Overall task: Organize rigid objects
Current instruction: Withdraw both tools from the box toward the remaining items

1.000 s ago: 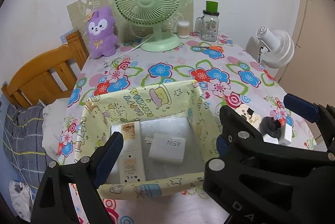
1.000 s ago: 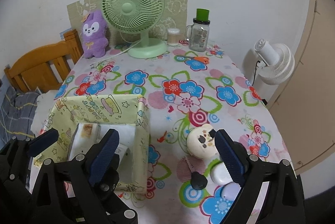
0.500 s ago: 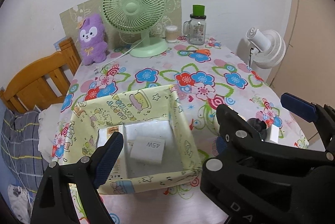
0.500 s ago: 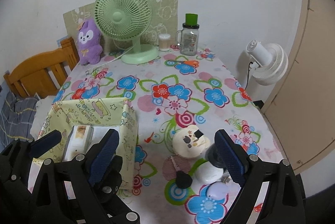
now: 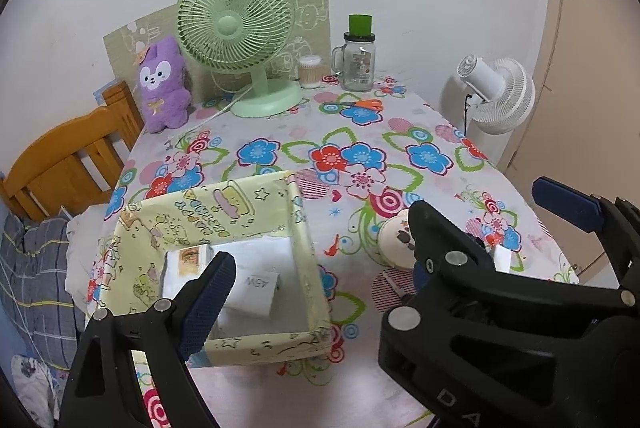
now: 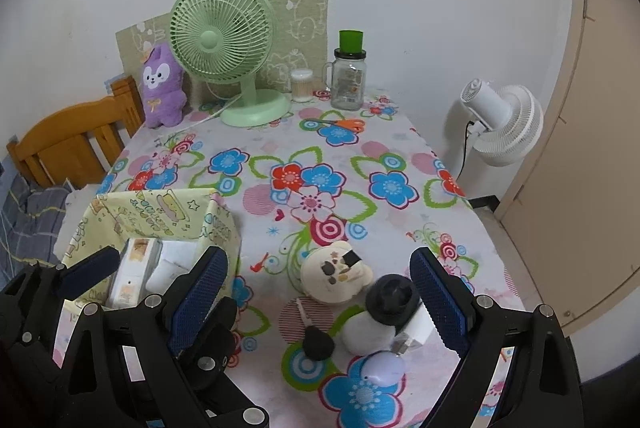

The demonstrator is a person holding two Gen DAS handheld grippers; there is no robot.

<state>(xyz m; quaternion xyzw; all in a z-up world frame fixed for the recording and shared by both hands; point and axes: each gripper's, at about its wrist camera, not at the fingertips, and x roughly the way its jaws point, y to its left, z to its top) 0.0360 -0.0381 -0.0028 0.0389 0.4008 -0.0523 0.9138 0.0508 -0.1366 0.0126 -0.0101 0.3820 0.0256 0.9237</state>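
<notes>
left claw [image 5: 308,292]: we see it open, empty, lower frame
right claw [image 6: 320,292]: open, empty
box [image 5: 256,200]: charger [image 5: 256,294] inside, lower left of desk [image 5: 304,132]

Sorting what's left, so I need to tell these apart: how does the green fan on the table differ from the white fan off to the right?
The green fan stands on the table's floral cloth, by the back wall; the white fan stands beside the table, not on it. The green fan faces the camera, grille forward; the white fan shows its motor housing, turned away. Both are small, round-grilled and corded.
</notes>
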